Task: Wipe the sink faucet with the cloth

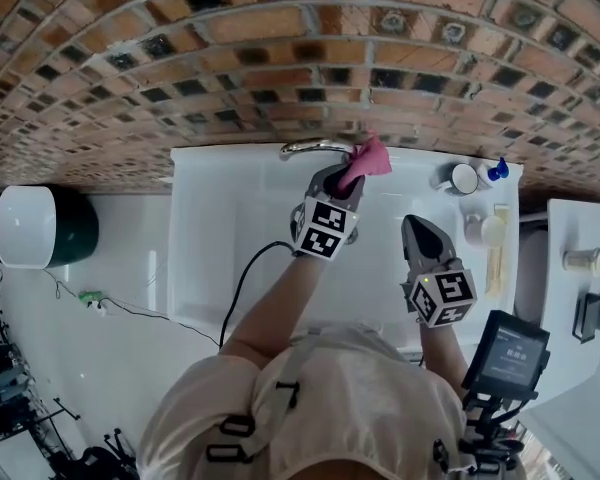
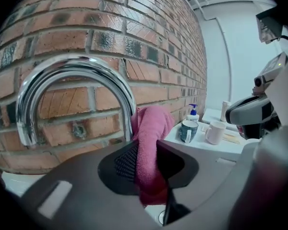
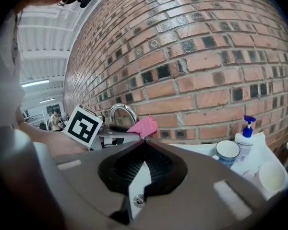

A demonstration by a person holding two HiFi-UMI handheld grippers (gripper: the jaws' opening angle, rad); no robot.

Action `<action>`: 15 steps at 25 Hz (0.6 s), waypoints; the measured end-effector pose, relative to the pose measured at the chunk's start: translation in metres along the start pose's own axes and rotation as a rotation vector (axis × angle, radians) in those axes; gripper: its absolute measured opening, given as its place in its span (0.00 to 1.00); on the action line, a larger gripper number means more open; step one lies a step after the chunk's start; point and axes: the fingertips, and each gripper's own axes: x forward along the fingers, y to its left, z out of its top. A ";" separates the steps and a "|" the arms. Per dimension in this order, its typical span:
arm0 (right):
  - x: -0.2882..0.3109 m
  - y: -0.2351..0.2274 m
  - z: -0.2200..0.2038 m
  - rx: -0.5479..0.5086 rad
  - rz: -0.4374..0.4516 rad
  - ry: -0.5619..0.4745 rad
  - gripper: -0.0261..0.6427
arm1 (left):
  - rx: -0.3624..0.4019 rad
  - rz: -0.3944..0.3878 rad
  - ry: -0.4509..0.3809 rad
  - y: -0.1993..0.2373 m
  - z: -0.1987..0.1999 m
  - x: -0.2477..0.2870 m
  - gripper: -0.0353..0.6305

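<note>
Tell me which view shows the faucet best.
The left gripper view: there the faucet looms close, its chrome arch nearly whole. The head view shows only a short stretch from above; the right gripper view shows it small and distant.

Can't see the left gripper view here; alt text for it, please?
The left gripper is shut on a pink cloth bunched right beside the curved chrome faucet. A brick wall fills the background; two mugs and a soap bottle stand at right.
</note>
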 end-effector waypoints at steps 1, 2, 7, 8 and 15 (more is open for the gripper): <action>0.001 0.002 0.001 -0.003 0.002 -0.001 0.03 | -0.006 -0.009 -0.001 0.000 0.003 -0.002 0.19; 0.002 0.004 0.002 -0.006 0.005 -0.002 0.03 | -0.011 -0.016 -0.005 0.000 0.007 -0.006 0.19; 0.005 0.021 0.007 -0.022 0.022 -0.007 0.03 | -0.014 -0.015 -0.115 0.006 0.052 -0.039 0.19; 0.004 0.026 0.008 -0.025 0.026 -0.009 0.03 | -0.005 -0.013 -0.142 0.006 0.062 -0.049 0.19; 0.011 0.075 0.017 -0.065 0.088 -0.028 0.03 | -0.002 0.089 -0.285 0.046 0.098 -0.129 0.19</action>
